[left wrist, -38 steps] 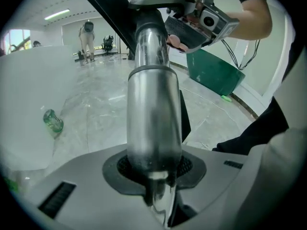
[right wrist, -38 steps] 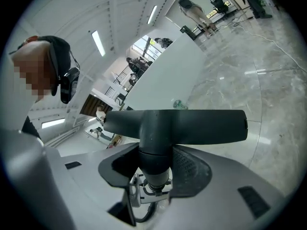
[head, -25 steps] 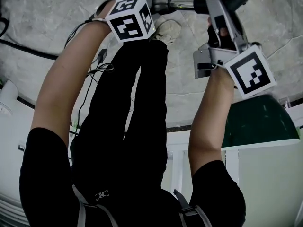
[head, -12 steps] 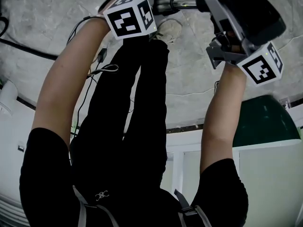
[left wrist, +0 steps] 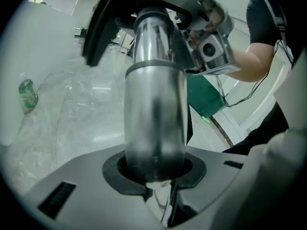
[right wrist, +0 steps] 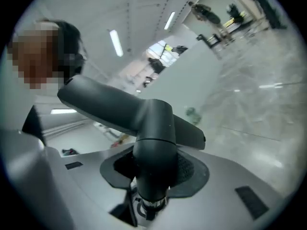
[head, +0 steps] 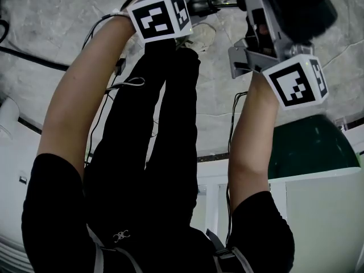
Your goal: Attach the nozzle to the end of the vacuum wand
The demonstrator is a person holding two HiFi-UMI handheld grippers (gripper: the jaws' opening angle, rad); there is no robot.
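The shiny metal vacuum wand (left wrist: 154,104) runs straight out from my left gripper (left wrist: 156,176), which is shut on it. The wand's far end meets the black nozzle (left wrist: 103,28). In the head view the wand (head: 219,0) lies level between the two grippers at the top edge. My left gripper (head: 190,0) is at its left end. My right gripper (head: 256,19) holds the black nozzle (head: 293,7). In the right gripper view the nozzle's round neck (right wrist: 153,147) sits between the pads of my right gripper (right wrist: 151,178). Those jaws have just been closing on the neck.
A dark green bin (head: 310,147) stands by a white cabinet (head: 318,220) at the right. A green bottle (left wrist: 27,94) lies on the marble floor. A black cable (head: 34,58) crosses the floor at the left. The person's legs and shoe (head: 199,37) are below the wand.
My right gripper has rolled and risen with the nozzle; its marker cube swung right, then back. The left gripper and wand shifted slightly toward the frame's top.
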